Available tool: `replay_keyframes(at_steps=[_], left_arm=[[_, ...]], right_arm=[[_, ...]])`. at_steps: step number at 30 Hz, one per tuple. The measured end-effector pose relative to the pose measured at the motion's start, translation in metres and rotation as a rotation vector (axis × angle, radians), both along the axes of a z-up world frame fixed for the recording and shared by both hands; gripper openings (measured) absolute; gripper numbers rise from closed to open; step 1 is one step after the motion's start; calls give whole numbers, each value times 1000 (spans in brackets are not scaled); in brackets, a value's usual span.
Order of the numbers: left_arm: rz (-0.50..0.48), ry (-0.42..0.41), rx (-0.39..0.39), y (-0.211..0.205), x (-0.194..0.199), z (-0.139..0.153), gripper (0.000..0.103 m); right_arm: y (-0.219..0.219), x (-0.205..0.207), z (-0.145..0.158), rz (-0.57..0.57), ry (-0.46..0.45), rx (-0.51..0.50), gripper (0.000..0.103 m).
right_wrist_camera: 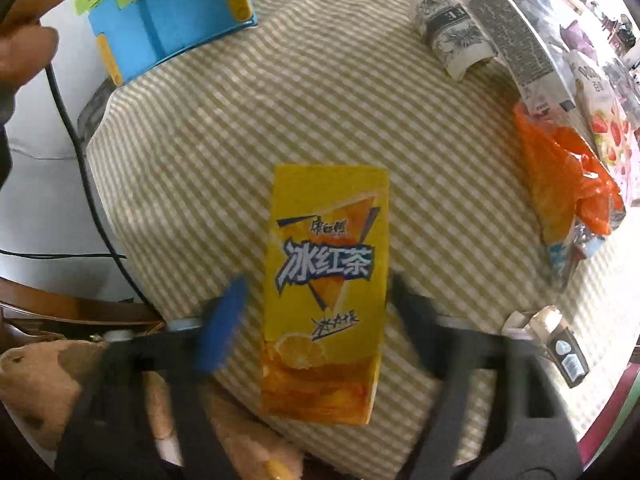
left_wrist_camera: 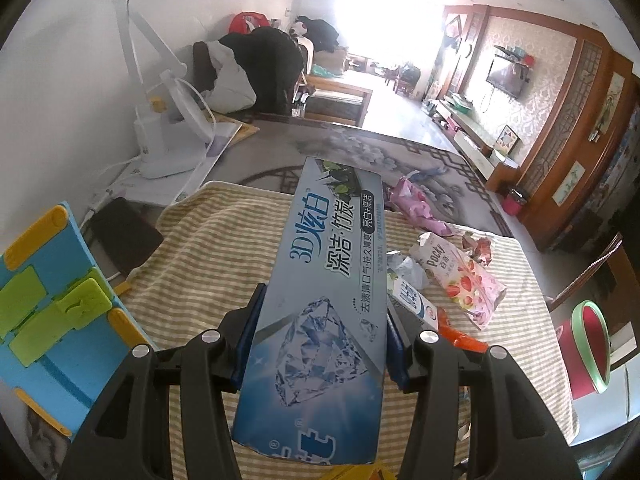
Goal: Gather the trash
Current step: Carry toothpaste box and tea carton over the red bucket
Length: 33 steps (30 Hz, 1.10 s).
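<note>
My left gripper is shut on a long blue toothpaste box and holds it above the striped cloth. My right gripper is open, its blurred jaws on either side of a yellow iced tea carton that lies flat on the cloth. Other trash lies on the cloth: a pink Pocky box, a pink wrapper, an orange bag, a grey carton and a small folded carton.
A blue bin with green and yellow clips stands at the cloth's left edge, and shows at the top left in the right wrist view. A white desk lamp and a dark phone sit beyond it. A red and green basket stands off the table to the right.
</note>
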<state>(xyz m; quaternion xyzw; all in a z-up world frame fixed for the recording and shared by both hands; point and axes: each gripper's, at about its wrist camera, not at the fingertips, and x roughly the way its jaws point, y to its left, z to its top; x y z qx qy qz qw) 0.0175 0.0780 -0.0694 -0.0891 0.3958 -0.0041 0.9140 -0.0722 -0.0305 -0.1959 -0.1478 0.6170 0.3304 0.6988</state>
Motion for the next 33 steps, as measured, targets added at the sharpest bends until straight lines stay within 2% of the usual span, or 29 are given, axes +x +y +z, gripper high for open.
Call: replay_keyframes(at_steps=[3, 7, 12, 15, 18, 24, 33], left_arm=[[-5, -12, 2, -3, 0, 4, 49], [-25, -27, 7, -13, -1, 8, 49], [-76, -41, 7, -36, 2, 14, 49], [-120, -45, 1, -56, 3, 17, 49], [-174, -53, -1, -80, 2, 21, 49], [-246, -48, -3, -123, -1, 20, 49], [-248, -48, 16, -172, -4, 27, 49]], right_arm=[[-25, 9, 16, -100, 6, 85, 58], [-68, 30, 52, -258, -39, 212, 58], [-126, 51, 106, -459, -164, 338, 58], [-157, 59, 138, -552, -242, 412, 58], [-183, 58, 158, -612, -304, 450, 58], [-223, 52, 165, -692, -330, 508, 58], [-277, 39, 162, -705, -319, 556, 58]])
